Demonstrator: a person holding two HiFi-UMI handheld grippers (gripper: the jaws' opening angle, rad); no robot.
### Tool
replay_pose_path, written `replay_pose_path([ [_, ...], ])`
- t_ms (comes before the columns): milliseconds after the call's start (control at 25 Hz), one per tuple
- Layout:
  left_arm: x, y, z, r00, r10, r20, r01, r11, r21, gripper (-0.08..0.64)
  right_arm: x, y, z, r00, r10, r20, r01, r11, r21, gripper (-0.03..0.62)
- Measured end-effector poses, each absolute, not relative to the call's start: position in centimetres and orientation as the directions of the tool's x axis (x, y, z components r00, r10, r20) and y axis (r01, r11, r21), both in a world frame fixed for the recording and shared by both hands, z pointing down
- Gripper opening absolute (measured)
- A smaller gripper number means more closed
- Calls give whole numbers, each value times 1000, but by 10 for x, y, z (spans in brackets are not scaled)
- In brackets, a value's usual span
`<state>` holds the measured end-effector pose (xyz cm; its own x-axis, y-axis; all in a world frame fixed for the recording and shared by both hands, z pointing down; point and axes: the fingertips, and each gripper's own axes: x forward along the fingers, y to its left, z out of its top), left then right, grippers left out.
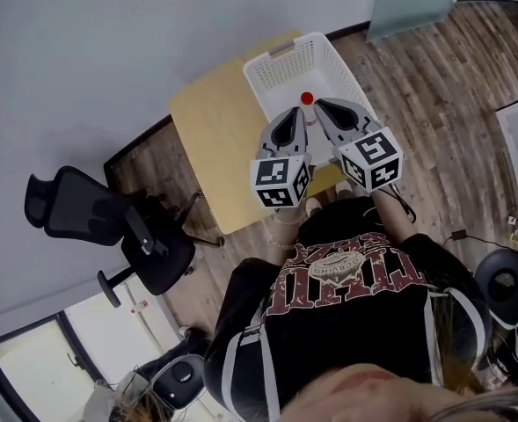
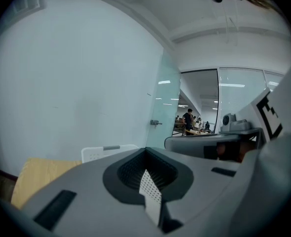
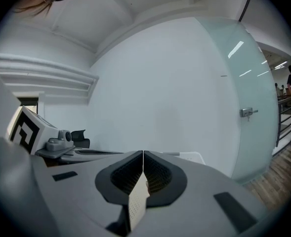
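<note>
White-walled and probably light yet stiff, the perforated plastic basket (image 1: pixel 272 77) stands on the pale wooden table (image 1: pixel 207 130). I'd take it by the slotted rim. Within it shows only a small red round thing (image 1: pixel 307 98), too small to name. It lies just past the left gripper (image 1: pixel 299 112) and right gripper (image 1: pixel 322 105), both clenched on nothing, jaws pressed together.

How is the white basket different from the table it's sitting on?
The basket is white, while the table is pale yellow wood. The basket has tall walls full of little holes, but the table is just a flat, smooth top. The basket is smaller and covers only one part of the table. Both are roughly rectangular.
</note>
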<state>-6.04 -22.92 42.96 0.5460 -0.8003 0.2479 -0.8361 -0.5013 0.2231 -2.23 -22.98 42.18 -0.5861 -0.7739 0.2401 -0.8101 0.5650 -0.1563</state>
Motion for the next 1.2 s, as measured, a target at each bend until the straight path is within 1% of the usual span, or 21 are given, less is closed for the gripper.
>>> replay_pose_path([
  [440,-48,-247,451,518,-801,301,-855,-471,217,48,-2,-248,435,-594,-760,264,-804,569,-171,18],
  [720,-48,-252,467,494,-802,337,-869,-444,217,48,3,-254,454,-600,-741,302,-799,573,-180,18],
  [1200,-35,-266,497,469,-773,427,-882,-435,181,49,20,-264,478,-591,-728,348,-805,560,-194,18],
])
